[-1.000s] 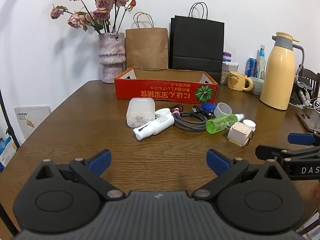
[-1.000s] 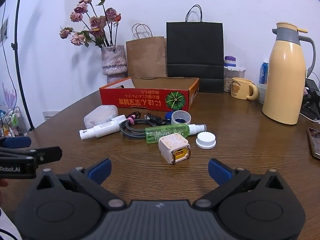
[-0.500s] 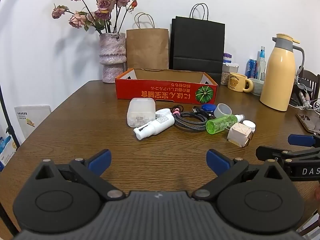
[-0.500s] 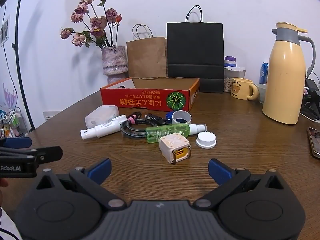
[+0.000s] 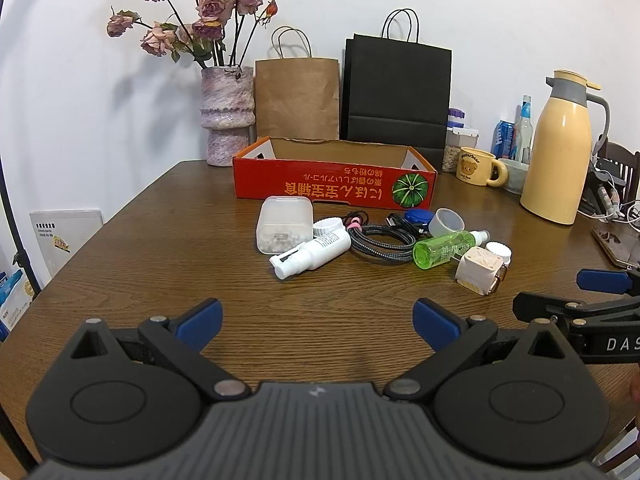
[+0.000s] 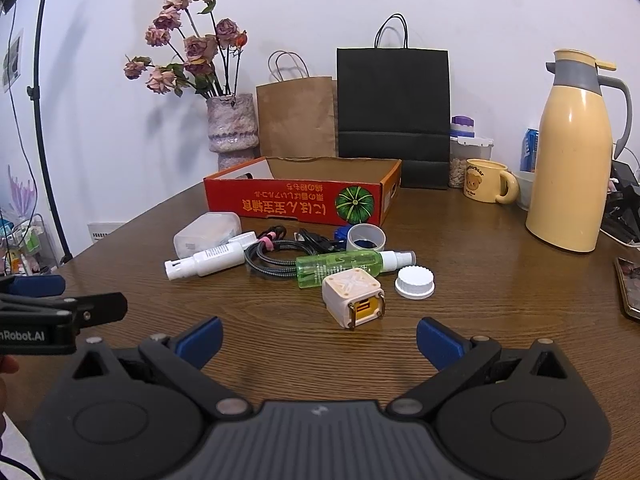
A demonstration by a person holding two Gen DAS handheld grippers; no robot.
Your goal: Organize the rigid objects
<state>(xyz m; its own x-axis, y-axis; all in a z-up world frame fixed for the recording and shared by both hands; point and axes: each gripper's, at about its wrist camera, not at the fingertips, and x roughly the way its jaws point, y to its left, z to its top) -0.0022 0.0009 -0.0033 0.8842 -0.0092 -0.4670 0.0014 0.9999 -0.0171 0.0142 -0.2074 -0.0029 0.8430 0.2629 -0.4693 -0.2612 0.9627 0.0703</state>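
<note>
Presently my left gripper (image 5: 316, 318) and right gripper (image 6: 318, 338) both stand wide open, holding nothing; the cream cube charger (image 6: 352, 298) lies just ahead of my right jaws.

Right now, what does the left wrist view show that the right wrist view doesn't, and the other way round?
Only the left wrist view shows the white booklet leaning against the wall and the clear bottle behind the mug. Only the right wrist view shows the black stand pole and the yellow face of the small cube. Both show the red box, green bottle, white spray bottle, cable and thermos; each open hand-held gripper shows in the other's view.
</note>
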